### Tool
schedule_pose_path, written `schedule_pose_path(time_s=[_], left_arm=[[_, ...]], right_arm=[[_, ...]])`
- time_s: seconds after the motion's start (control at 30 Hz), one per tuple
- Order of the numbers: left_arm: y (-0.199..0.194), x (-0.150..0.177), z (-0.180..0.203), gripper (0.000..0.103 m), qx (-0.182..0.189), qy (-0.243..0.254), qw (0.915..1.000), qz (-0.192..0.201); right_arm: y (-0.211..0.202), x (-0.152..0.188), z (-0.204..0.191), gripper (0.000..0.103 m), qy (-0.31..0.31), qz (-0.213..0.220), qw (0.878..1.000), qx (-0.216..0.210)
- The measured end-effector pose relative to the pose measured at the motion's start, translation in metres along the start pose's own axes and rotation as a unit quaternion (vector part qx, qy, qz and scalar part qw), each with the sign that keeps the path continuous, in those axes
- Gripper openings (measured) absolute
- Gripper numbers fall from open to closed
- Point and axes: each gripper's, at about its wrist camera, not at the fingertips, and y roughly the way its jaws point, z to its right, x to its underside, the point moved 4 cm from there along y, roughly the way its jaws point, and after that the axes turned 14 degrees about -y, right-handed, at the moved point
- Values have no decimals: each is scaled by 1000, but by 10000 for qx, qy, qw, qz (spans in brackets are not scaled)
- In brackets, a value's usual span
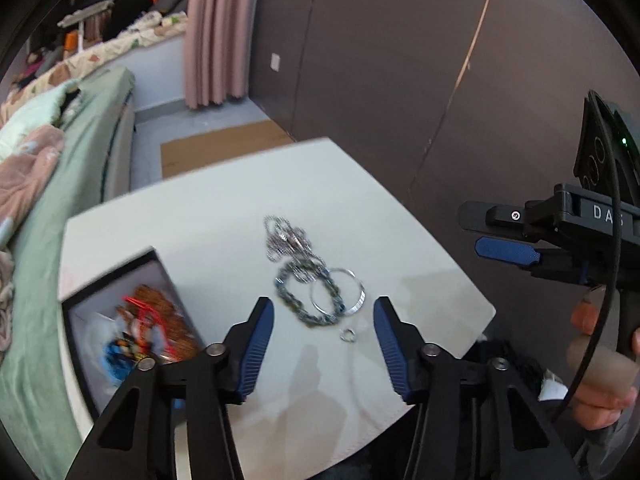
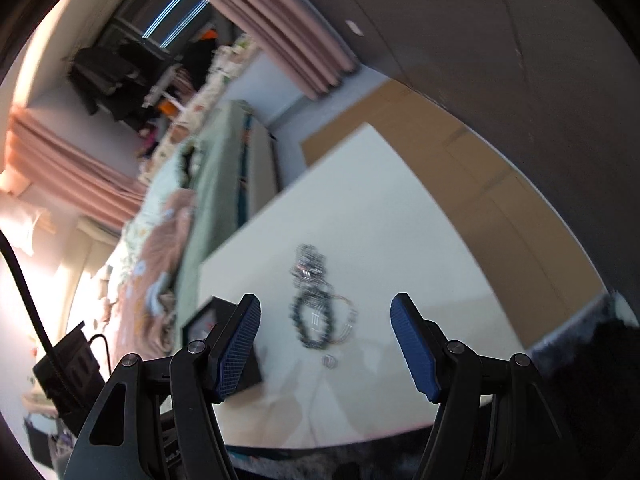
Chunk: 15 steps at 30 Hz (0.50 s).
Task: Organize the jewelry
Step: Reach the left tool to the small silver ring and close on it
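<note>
My left gripper (image 1: pixel 324 344) hung tilted down over the white table (image 1: pixel 224 208), its blue pads apart with nothing between them, only bare tabletop. Just beyond the pads lay the jewelry, all loose in one small heap near the middle of the table: a silver chain (image 1: pixel 286 238) bunched at the far end, a dark beaded bracelet (image 1: pixel 306 300) nearer me, and a silver bangle (image 1: pixel 338 292) overlapping the bracelet's right side. A small ring (image 1: pixel 347 335) sat apart from the heap, closest to my pads. At the table's left edge lay a black-rimmed box (image 1: pixel 116 264), open, with a blurred jumble of red, blue and brown pieces inside; I could not tell them apart.

My right gripper (image 2: pixel 326 344) was also tilted down over the table, its jaws wide and empty, the bracelet (image 2: pixel 314 322) and the ring (image 2: pixel 329 360) showing between them on the surface below. A hand (image 1: pixel 600 376) gripped its handle. A bed (image 1: pixel 72 184) with green sheets stood beside the table.
</note>
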Motion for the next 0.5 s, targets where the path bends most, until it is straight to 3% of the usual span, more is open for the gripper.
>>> schedule_pose_path(time_s=[0.13, 0.5], left_arm=[[21, 11, 8, 45, -101, 50, 9995, -296], [61, 27, 18, 43, -431, 178, 9968, -653]], right_arm=[[3, 8, 21, 68, 170, -310, 9992, 196], [-5, 15, 40, 68, 97, -499, 9983, 285]])
